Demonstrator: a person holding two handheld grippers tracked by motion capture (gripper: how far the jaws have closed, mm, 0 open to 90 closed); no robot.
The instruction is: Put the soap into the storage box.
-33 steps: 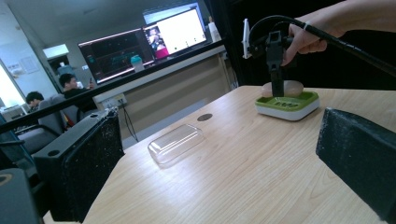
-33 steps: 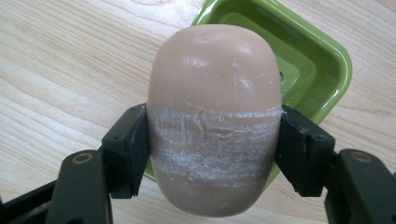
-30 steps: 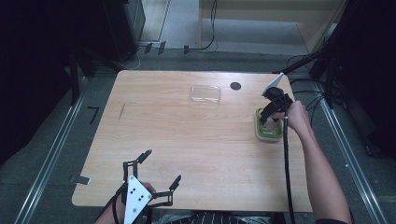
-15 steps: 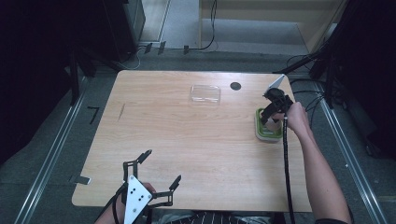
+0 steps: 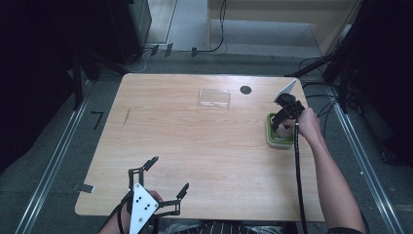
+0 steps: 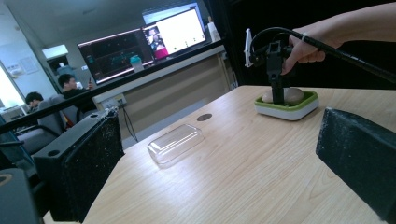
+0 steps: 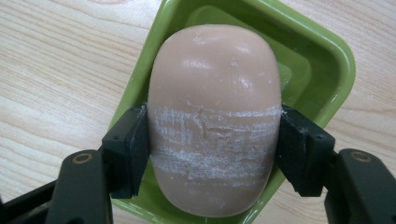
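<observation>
A pinkish, scuffed soap bar point(image 7: 215, 116) lies in a green soap dish point(image 7: 327, 60) near the table's right edge. My right gripper point(image 7: 215, 149) points straight down over the dish point(image 5: 278, 141), and its two black jaws press against the bar's left and right sides. In the left gripper view the same gripper point(image 6: 278, 93) stands upright in the dish point(image 6: 287, 109), held by a hand. My left gripper point(image 5: 170, 173) hovers at the table's front edge, jaws spread wide with nothing between them.
A clear plastic lid point(image 5: 214, 98) lies flat at the back middle of the wooden table point(image 5: 195, 141), also seen as the lid point(image 6: 175, 143) ahead of the left jaws. A small dark round hole point(image 5: 245, 89) sits beside it. Cables trail off the right edge.
</observation>
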